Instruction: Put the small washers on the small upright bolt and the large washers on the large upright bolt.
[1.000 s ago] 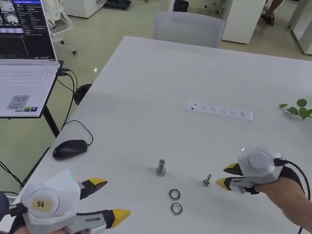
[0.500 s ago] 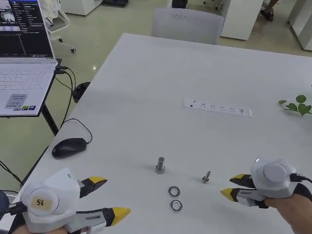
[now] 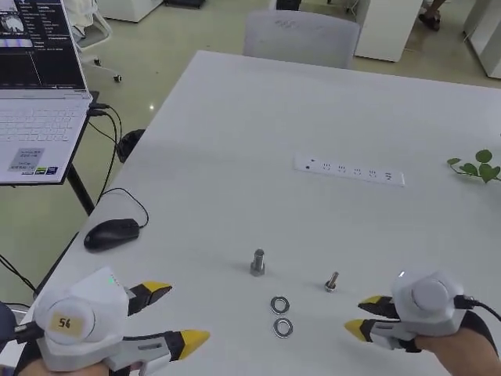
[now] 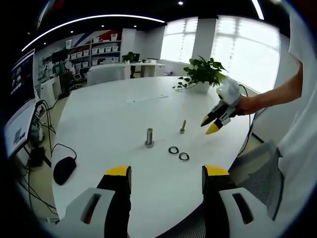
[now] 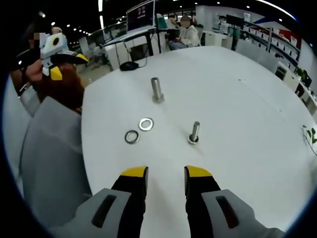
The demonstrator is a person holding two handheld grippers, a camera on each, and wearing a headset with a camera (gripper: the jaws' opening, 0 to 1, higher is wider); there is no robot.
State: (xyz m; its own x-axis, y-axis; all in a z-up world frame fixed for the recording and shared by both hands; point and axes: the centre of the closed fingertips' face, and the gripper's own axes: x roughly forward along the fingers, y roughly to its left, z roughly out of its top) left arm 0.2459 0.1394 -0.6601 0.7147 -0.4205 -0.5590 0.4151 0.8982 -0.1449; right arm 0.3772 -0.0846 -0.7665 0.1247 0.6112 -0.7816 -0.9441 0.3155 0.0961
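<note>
**2 washers flat on the table, both grippers empty**

Everything is carried by the white table (image 3: 235, 141). At its near edge the left gripper (image 3: 178, 315) is held with its jaws wide apart and nothing between them. The right gripper (image 3: 362, 315) is held low near the small bolt, its jaws parted by a narrower gap and likewise empty. The large bolt (image 3: 257, 264) stands upright on its head, and the small bolt (image 3: 332, 282) stands upright, apart to its right. Between the 2 bolts and closer to the person, the far washer (image 3: 279, 305) and the near washer (image 3: 282, 327) lie flat, just beside each other (whether they touch cannot be settled).

A pick-up is judged to be the step in hand. A flat washer is best taken by its rim, with 1 jaw tip set outside the ring and 1 inside it, so that its neighbour is not nudged. The hole should then be lined up over the matching bolt before release.

Neither washer can be classed as small or large, since they look alike in size. In the head view the left gripper is cut off by the lower edge.
</note>
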